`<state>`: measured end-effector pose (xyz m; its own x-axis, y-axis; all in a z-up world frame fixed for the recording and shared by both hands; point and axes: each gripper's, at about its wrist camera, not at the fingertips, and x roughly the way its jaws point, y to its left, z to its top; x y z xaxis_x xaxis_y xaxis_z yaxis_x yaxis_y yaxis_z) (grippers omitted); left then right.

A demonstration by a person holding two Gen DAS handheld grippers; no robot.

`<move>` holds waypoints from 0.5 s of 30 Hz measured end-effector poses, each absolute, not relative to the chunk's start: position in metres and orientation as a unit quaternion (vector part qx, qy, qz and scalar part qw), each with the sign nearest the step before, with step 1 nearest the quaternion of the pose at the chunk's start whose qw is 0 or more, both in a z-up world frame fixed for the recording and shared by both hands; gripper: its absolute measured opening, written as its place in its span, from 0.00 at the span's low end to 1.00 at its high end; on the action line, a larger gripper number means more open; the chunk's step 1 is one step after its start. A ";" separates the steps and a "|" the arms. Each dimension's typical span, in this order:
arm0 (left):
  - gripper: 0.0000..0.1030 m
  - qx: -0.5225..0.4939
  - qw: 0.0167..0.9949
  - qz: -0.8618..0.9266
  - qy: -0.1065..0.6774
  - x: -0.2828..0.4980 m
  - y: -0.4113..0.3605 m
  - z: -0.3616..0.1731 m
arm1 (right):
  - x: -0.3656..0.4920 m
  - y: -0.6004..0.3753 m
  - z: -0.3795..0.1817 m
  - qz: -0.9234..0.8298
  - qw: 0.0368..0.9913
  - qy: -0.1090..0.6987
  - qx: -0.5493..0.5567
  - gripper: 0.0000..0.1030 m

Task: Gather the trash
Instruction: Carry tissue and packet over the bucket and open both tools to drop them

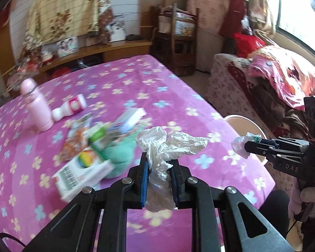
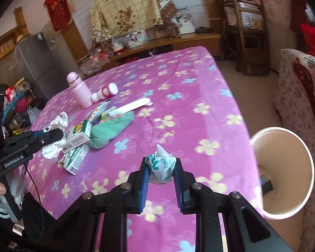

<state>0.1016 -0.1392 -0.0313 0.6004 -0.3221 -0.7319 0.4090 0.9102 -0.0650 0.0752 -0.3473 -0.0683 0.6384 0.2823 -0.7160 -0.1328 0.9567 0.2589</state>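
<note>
My left gripper (image 1: pixel 160 163) is shut on a crumpled white tissue (image 1: pixel 168 145) and holds it above the purple flowered table (image 1: pixel 136 79). My right gripper (image 2: pixel 161 168) is shut on a crumpled white-and-green plastic wrapper (image 2: pixel 162 163) above the table's right part. A white round bin (image 2: pixel 283 174) stands beside the table's right edge; it also shows in the left wrist view (image 1: pixel 245 124) behind the right gripper (image 1: pixel 246 147). The left gripper (image 2: pixel 58 134) with its tissue (image 2: pixel 54 147) shows at the left of the right wrist view.
On the table lie several cartons (image 2: pixel 77 134), a green cloth (image 2: pixel 111 128), a pink flask (image 2: pixel 78 90), a small white bottle (image 2: pixel 105 93) and a flat box (image 2: pixel 132 106). A sofa (image 2: pixel 294 88) stands to the right. A wooden shelf (image 2: pixel 250 31) is behind.
</note>
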 end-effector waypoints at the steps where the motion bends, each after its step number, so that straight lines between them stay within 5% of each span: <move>1: 0.19 0.056 0.891 -0.210 0.398 0.101 -0.146 -0.032 | 0.072 -0.356 -0.068 0.108 0.901 0.409 0.093 0.23; 15: 0.19 0.087 0.856 -0.296 0.415 0.105 -0.283 -0.058 | 0.044 -0.463 -0.086 0.012 0.901 0.417 0.124 0.23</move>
<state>0.1050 -0.2831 -0.0579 0.4797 -0.4342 -0.7625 0.5790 0.8096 -0.0967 0.0443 -0.4632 -0.0859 0.6523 0.1251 -0.7475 0.0808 0.9692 0.2327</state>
